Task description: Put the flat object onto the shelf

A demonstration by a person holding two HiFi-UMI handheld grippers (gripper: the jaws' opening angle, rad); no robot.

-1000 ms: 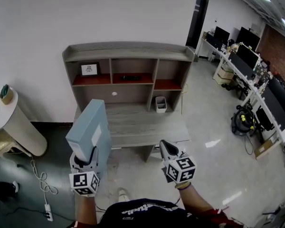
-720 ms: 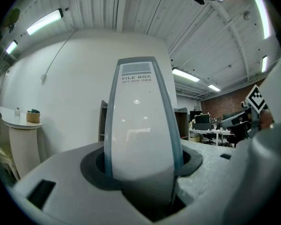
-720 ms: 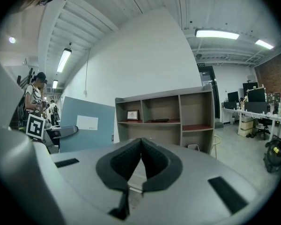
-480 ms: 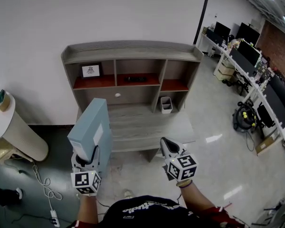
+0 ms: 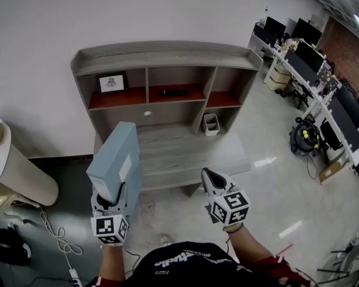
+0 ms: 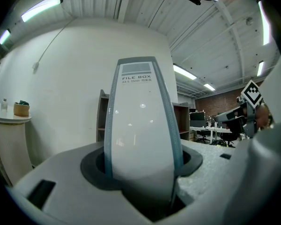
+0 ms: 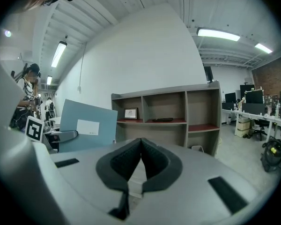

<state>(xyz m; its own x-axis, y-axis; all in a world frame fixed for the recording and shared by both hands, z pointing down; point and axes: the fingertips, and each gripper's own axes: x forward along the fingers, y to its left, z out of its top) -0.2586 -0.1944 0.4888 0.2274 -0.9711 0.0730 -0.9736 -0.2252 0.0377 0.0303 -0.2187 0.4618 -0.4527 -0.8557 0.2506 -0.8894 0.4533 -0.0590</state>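
Note:
A pale blue-grey file box [image 5: 115, 163] stands upright in my left gripper [image 5: 110, 197], which is shut on its lower end. In the left gripper view the box's spine [image 6: 143, 125] fills the gap between the jaws of that gripper [image 6: 143, 165]. My right gripper [image 5: 213, 179] hangs to the right of the box, shut and empty; its pads meet at the tips [image 7: 140, 140]. Ahead stands the grey shelf unit [image 5: 161, 52] with red-brown boards, above a desk top [image 5: 185, 157]. The right gripper view shows the shelf unit [image 7: 168, 90] and the held box [image 7: 86, 125] at left.
On the shelf boards are a small framed picture [image 5: 111, 82] and a flat black item [image 5: 173, 92]. A small white bin [image 5: 210, 124] sits on the desk top. A round white table [image 5: 12, 169] stands left, cables [image 5: 54, 232] lie on the floor, and office desks [image 5: 323, 70] line the right.
Both grippers and the head view have moved closer to the shelf unit, which looks a little larger. The box stays held in the left gripper and the right stays shut.

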